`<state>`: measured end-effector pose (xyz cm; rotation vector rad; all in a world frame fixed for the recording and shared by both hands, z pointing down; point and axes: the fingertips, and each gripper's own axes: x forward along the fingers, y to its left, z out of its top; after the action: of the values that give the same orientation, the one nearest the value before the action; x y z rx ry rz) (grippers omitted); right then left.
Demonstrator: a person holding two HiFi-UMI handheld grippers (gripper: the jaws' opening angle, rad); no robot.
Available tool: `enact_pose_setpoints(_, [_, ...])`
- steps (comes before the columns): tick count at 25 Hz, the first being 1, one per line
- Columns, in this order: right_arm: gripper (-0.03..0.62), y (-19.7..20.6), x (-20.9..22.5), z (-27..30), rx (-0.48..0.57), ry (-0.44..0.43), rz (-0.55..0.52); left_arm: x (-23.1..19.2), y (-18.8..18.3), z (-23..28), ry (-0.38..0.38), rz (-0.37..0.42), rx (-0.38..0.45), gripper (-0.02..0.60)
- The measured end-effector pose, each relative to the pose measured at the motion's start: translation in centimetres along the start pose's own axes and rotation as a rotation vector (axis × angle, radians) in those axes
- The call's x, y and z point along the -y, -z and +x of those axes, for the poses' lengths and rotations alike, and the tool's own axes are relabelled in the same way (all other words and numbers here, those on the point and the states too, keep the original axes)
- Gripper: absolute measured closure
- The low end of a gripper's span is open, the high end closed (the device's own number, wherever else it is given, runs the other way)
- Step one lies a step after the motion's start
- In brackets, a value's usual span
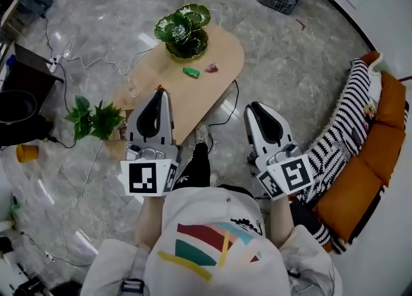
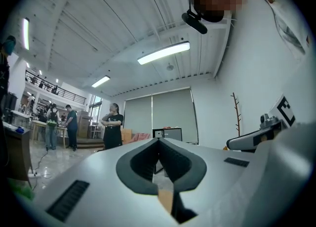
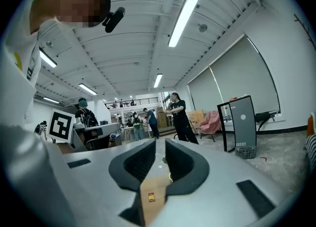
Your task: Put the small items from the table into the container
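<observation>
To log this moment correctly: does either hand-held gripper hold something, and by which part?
Nothing is held. The left hand-held gripper is shut on nothing; the right hand-held gripper has a narrow, empty gap between its jaws.

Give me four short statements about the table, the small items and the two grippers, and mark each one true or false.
1. A green leaf-shaped bowl stands at the far end of the wooden table. True.
2. The green item already lies in the bowl. False: it lies on the table just in front of the bowl, beside a pink item.
3. The left gripper holds the pink item in its fingers. False: its fingers meet at the tips with nothing between them.
4. The right gripper has its fingers a narrow slit apart, with nothing between them. True.
</observation>
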<state>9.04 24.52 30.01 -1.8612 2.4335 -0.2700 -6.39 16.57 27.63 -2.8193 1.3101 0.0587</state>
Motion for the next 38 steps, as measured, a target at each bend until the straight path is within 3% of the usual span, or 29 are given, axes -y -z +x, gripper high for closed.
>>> enact_pose_setpoints(2, [0.449, -0.5, 1.2, 3.3, -0.021, -0.024, -0.022, -1.8, 0.5, 2.9, -0.008, 0.001, -0.004, 0.575])
enact_pose_setpoints(3, [0.433, -0.7, 1.7, 5.0, -0.035, -0.033, -0.045, -2.7, 0.8, 4.3, -0.010, -0.001, -0.006, 0.575])
enact_pose_setpoints(13, [0.428, -0.7, 6.6, 18.2, -0.162, -0.077, -0.165, -11.4, 2.1, 15.9, -0.062, 0.002, 0.010, 0.575])
enact_pose_setpoints(17, [0.342, 0.8, 8.2, 21.2, -0.224, -0.156, -0.216, -12.1, 4.3, 18.1, -0.081, -0.017, -0.040, 0.575])
enact_pose_setpoints(25, [0.344, 6.1, 11.8, 26.3, -0.379, -0.357, -0.378, -12.3, 7.3, 20.3, -0.183, -0.001, -0.090, 0.575])
enact_pose_setpoints(31, [0.342, 16.0, 13.4, 28.8, -0.550, -0.532, -0.459, -13.1, 12.5, 21.9, -0.247, -0.006, -0.139, 0.575])
enact_pose_setpoints(38, [0.342, 35.1, 17.4, 32.0, -0.859, -0.732, -0.678, -14.8, 22.1, 23.7, -0.295, -0.035, -0.193, 0.575])
